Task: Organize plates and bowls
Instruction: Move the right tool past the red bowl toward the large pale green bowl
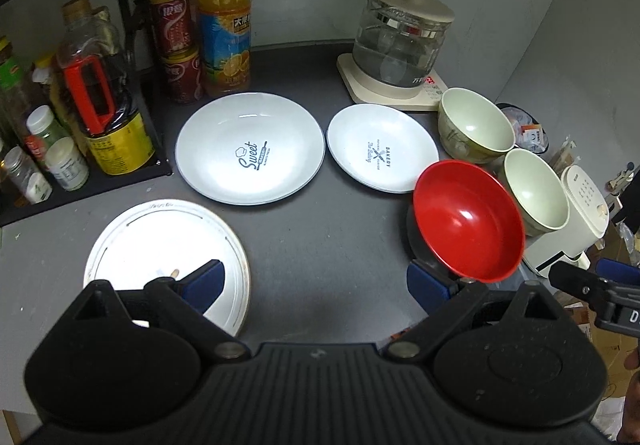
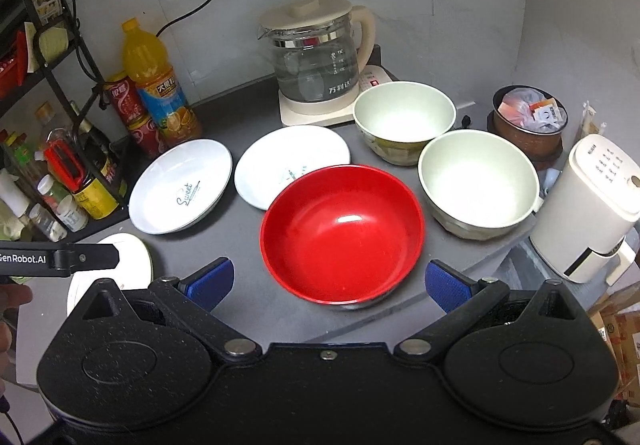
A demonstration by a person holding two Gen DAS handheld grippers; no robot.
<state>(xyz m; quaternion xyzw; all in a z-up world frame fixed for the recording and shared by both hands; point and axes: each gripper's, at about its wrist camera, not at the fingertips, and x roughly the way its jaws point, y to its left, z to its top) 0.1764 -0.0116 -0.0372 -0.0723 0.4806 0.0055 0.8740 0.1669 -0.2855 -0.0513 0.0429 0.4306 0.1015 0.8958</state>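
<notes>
On the dark counter [image 1: 320,241] lie a flat white plate [image 1: 160,245] at the near left, a deep white "Sweet" plate [image 1: 250,147] and a smaller "Bakery" plate [image 1: 382,147]. Two pale green bowls [image 2: 404,117] [image 2: 478,179] stand upright at the right. A red bowl [image 2: 342,233] sits in front of them. My right gripper [image 2: 329,265] is open, and the red bowl's near rim lies between its blue pads [image 2: 212,281] without touching them. My left gripper [image 1: 314,269] is open over bare counter, its left finger above the flat plate.
A glass kettle [image 2: 312,57] on its base stands at the back. An orange juice bottle [image 1: 224,13], red cans [image 1: 172,25] and a rack of bottles [image 1: 92,97] line the left. A brown pot of packets [image 2: 528,117] and a white appliance [image 2: 600,205] sit by the counter's right edge.
</notes>
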